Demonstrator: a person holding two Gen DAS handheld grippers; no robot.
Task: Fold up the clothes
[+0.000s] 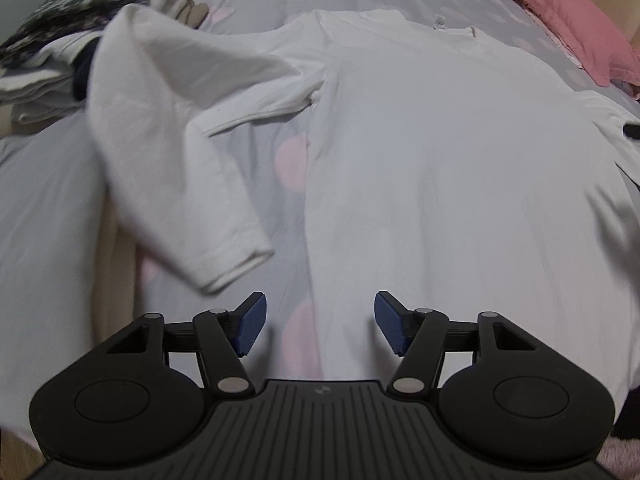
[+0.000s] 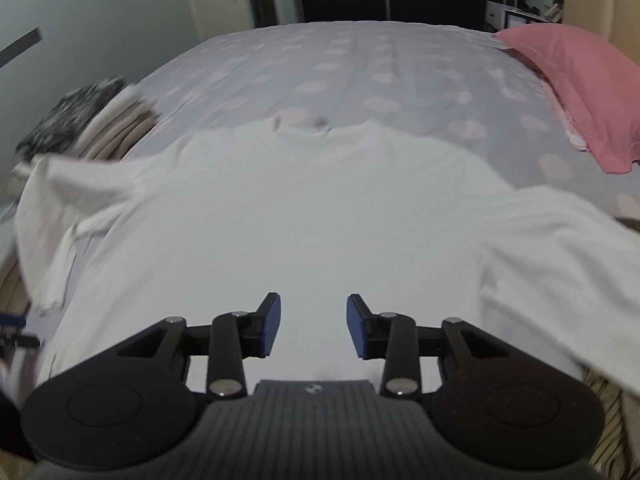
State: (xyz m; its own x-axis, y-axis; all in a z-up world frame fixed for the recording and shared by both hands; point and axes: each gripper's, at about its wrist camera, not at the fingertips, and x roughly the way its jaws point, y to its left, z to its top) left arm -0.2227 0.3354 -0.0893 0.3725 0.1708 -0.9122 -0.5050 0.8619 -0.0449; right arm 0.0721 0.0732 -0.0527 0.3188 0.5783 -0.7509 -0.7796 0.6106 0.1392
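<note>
Your left gripper (image 1: 319, 322): blue pads wide apart, nothing between. Your right gripper (image 2: 313, 325): pads apart, empty too. White long-sleeved cotton shirt (image 1: 420, 160) flat on grey bedsheet with pink dots (image 2: 360, 68). Small neck label (image 1: 440, 22), writing too tiny to read. Folded clothes pile (image 1: 48, 60) left, pink pillow (image 2: 580, 92) right.

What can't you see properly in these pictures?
- Left wrist view: the clothes pile is blurred and cut off by the left edge, so I cannot count the items.
- Left wrist view: the shirt has its right sleeve cut off by the right edge.
- Right wrist view: the collar tag is too small and blurred to read.
- Right wrist view: the pillow runs past the right edge.
</note>
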